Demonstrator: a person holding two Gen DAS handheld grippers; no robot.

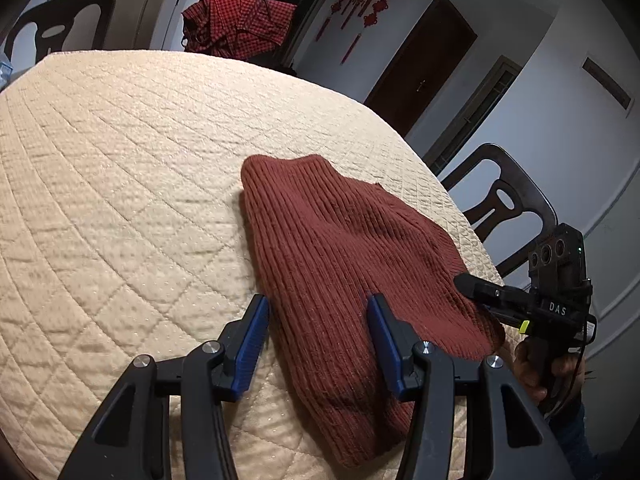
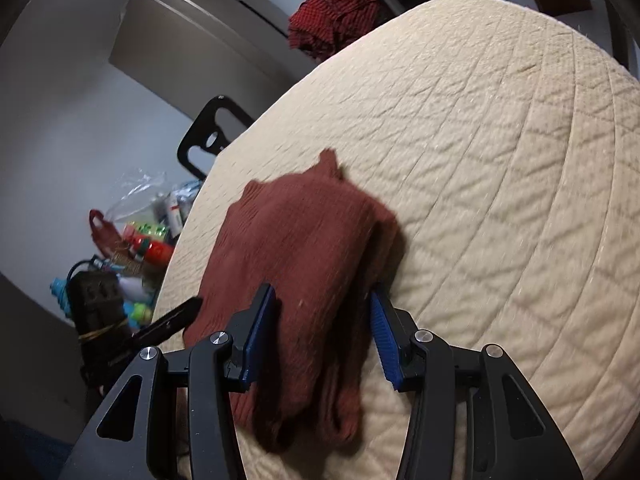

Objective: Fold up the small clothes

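Observation:
A rust-red ribbed knit garment [image 1: 340,256] lies folded on the round table's cream quilted cover [image 1: 120,160], near its edge. My left gripper [image 1: 318,312] straddles the near left part of the garment; its blue pads stand apart and do not press the cloth. In the right wrist view my right gripper [image 2: 320,308] is open over the same garment [image 2: 304,240], one pad above the cloth and the other at its thick folded right edge. A finger of the right gripper [image 1: 480,288] rests at the garment's right side, held by a hand [image 1: 528,364]. A left gripper finger [image 2: 180,316] shows beside the cloth.
A red checked cloth [image 1: 240,28] hangs over a chair beyond the table's far edge. Dark wooden chairs [image 1: 504,208] [image 2: 208,136] stand round the table. Bags, bottles and a black box [image 2: 132,248] clutter the floor beside it. The quilted cover [image 2: 500,160] stretches far beyond the garment.

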